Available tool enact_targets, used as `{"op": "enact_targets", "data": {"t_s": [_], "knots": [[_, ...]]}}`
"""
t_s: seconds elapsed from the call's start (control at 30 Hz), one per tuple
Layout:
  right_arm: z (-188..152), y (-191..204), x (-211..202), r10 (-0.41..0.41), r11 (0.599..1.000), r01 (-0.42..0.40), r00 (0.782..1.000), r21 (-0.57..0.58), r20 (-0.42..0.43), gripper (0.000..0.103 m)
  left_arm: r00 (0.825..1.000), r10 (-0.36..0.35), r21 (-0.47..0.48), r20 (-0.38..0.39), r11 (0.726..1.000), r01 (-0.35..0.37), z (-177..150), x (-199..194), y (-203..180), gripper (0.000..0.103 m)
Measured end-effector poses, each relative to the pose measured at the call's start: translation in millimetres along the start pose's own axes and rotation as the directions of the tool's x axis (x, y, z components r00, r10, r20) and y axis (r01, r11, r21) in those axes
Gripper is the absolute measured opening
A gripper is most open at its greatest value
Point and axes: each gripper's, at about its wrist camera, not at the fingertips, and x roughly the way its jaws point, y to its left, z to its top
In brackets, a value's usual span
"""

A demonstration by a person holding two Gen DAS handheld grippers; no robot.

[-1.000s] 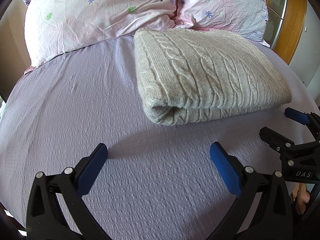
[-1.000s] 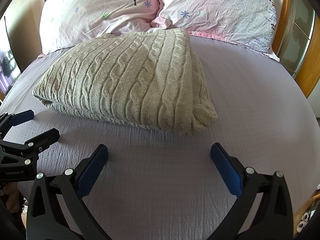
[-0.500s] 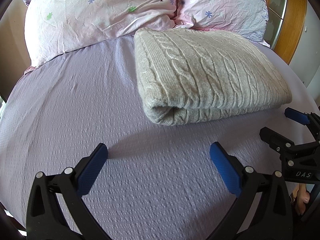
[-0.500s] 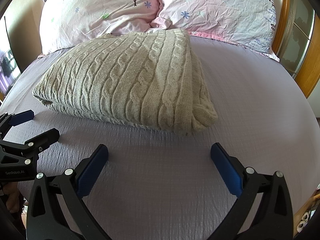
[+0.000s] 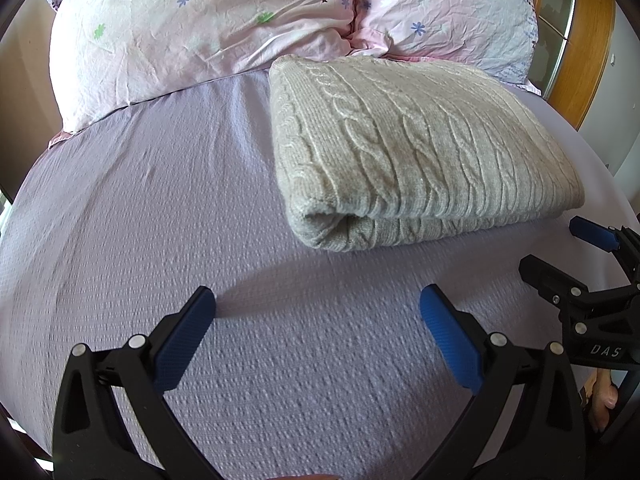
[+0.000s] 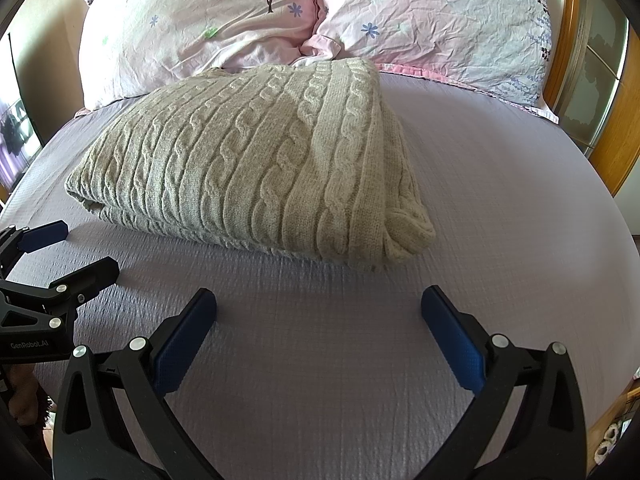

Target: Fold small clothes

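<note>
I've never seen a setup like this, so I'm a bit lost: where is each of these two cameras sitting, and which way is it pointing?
Left wrist view: rides on the left gripper, looking along its open blue-padded fingers across the purple bedsheet at the folded knit sweater; the right gripper shows at the right edge.
Right wrist view: rides on the right gripper, facing the same way; the left gripper shows at the left edge.
Shared: both see the sweater, the sheet and the flowered pillows behind.

Sweater (image 5: 416,148) lies on bed (image 5: 140,208); pillows (image 5: 208,24) behind it.
</note>
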Motion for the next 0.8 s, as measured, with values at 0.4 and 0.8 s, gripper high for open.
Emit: {"op": "enact_targets", "data": {"t_s": [0.4, 0.8], "knots": [[-0.1, 0.3, 0.2, -0.001, 1.0, 0.001, 1.0, 0.001, 0.002, 0.102, 1.0, 0.0, 0.0, 0.003, 1.0, 0.0, -0.1, -0.3, 0.9, 0.101], [0.1, 0.8, 0.3, -0.002, 1.0, 0.002, 1.0, 0.003, 0.003, 0.102, 1.0, 0.005, 0.0, 0.012, 1.0, -0.005, -1.5, -2.2, 0.6, 0.101]]}}
